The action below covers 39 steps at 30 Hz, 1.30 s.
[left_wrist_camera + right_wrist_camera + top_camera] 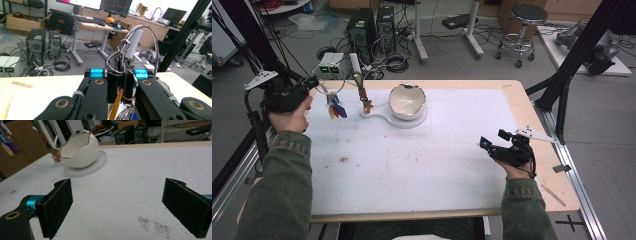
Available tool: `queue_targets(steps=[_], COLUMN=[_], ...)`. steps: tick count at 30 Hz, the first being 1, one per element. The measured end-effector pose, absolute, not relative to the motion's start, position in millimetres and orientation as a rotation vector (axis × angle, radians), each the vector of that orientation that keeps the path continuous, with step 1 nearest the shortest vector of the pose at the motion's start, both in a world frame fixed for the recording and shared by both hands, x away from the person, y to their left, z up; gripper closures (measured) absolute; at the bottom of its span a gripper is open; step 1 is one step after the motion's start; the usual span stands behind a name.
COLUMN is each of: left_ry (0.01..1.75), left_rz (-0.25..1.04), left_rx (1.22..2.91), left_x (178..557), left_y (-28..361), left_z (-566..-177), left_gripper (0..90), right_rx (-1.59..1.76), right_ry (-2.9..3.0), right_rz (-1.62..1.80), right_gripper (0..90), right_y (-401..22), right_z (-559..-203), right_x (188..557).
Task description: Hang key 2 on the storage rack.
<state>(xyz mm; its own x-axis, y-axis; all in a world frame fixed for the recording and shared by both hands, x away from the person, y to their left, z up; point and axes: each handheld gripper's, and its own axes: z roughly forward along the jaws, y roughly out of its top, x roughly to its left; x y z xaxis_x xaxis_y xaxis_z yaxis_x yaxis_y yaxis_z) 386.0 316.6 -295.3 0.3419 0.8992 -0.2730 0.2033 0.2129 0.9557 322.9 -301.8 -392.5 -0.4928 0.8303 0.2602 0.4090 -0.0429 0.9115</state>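
My sleeves (pixel 282 195) are olive-green denim. My tongs (pixel 122 82) are black, with blue anodised collars, brass-ringed screws and grey three-cornered top plates.

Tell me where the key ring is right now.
In the high view the key ring hangs from the left tool above the table's far-left corner, left of the egg-shaped bowl.

In the left gripper view, the bottom edge cuts off the coloured keys hanging below the large silver wire ring (pixel 140 42), and the left claw (pixel 122 82) hides the ring's lower arc. The brown figure (pixel 57 155) beside the white eggshell-shaped ceramic bowl (pixel 80 150) is too small to identify.
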Motion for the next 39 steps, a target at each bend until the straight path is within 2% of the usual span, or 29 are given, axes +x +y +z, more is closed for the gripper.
queue_targets(steps=[18,39], left_ry=[1.280,1.377], left_rz=[0.687,0.761], left_rx=[1.269,1.343], left_x=[410,443], left_y=[337,331], left_z=[-304,-309], left_gripper=[86.2,86.2], right_rx=[1.259,1.228], right_ry=[1.830,1.708], right_rz=[1.516,1.435], right_gripper=[8.9,8.9], right_y=[-304,-312], right_z=[-401,-408], right_x=[316,301])
